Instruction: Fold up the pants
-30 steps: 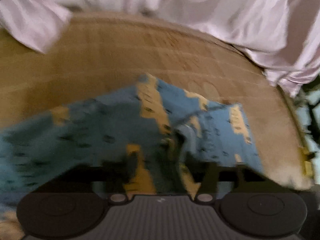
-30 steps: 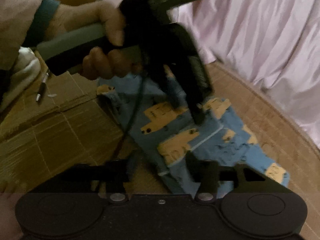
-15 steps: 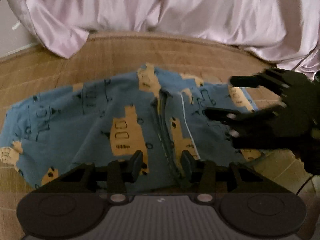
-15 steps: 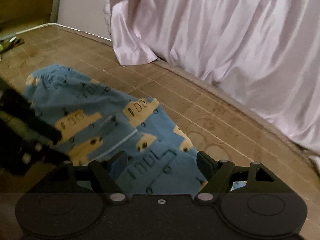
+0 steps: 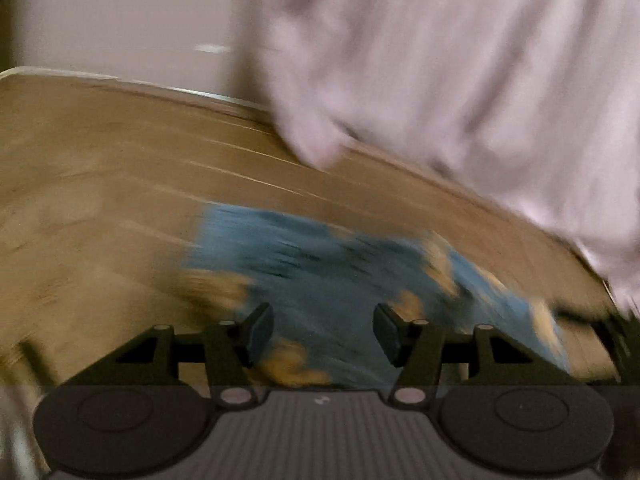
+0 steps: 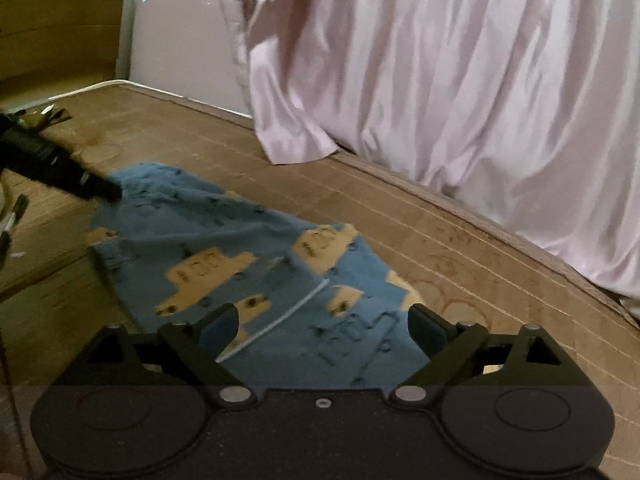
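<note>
The blue pants (image 6: 248, 256) with yellow vehicle prints lie folded on a woven straw mat (image 6: 460, 248). In the right wrist view my right gripper (image 6: 324, 330) hangs open just above their near end, nothing between its fingers. The left gripper's dark tip (image 6: 60, 168) reaches the far left corner of the cloth in that view. The left wrist view is motion-blurred: the pants (image 5: 332, 280) spread ahead of my left gripper (image 5: 323, 336), which stands open over the cloth with nothing held.
A pale pink satin curtain (image 6: 460, 80) hangs along the mat's far edge and drapes onto it. Cardboard (image 6: 48, 24) stands at the back left, with a pen (image 6: 12, 216) and small clutter on the mat's left side.
Both grippers have opened wider. The left wrist view has swung left, now blurred, and the right gripper has left its view. The pants lie much as half a second ago.
</note>
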